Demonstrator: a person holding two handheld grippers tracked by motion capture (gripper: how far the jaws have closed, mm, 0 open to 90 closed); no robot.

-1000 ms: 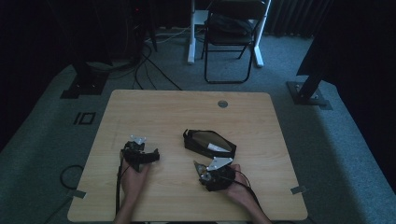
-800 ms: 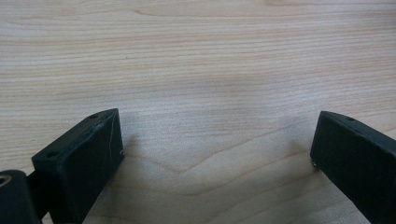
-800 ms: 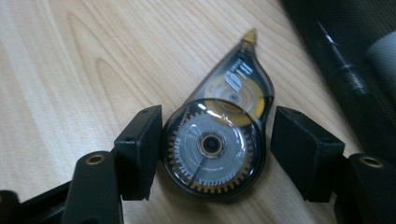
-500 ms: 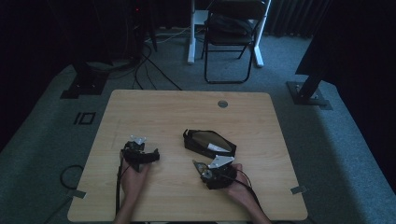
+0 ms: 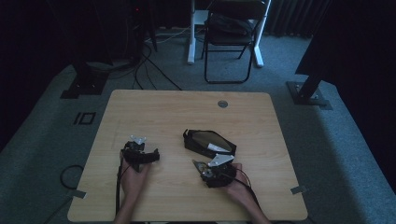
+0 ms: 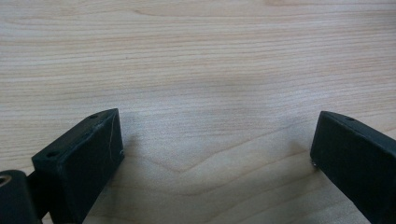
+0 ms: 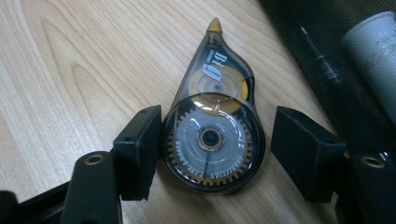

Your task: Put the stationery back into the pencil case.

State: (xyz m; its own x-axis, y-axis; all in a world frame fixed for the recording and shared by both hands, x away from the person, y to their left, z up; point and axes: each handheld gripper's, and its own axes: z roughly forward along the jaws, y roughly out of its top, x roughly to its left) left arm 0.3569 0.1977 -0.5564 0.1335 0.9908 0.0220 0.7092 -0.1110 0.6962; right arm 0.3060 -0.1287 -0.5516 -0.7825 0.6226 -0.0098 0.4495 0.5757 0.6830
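**Correction tape between spread jaws, not yet pinched**

High view: right gripper point(image 5: 208, 167) near the front edge of the table point(image 5: 154, 107), right of centre, with a dark mesh pencil case point(image 5: 208, 143) just beyond it toward the middle. Left gripper point(image 5: 140, 154) well apart, toward the front left, over bare wood. Correction tape too small to make out from here.

Left gripper view: jaws spread wide, nothing between them but wood grain. Released and idle.

Right gripper view: correction tape point(image 7: 214, 126) flat on the table, dead centre between the two jaws. Teardrop body, smoky clear plastic, toothed reel at the wide end, amber tip at the narrow end. Long axis straight along the gripper's line of sight, tip pointing away, so the jaws flank the wide round end across its short side. Left-hand jaw touching or nearly touching the casing; right-hand jaw apart, a clear gap left. Open, then, not grasping. Mesh pencil case point(image 7: 336, 60) just beside, along the right of this view, with a pale tube inside.

Writing: large stylised lettering on the upper body, seemingly "Big"; ring of small print round the reel, too fine to read.

Judgement: right hand far nearer; a plain closing of the jaws likely the next call, with slight risk of the piece skidding toward the open side.
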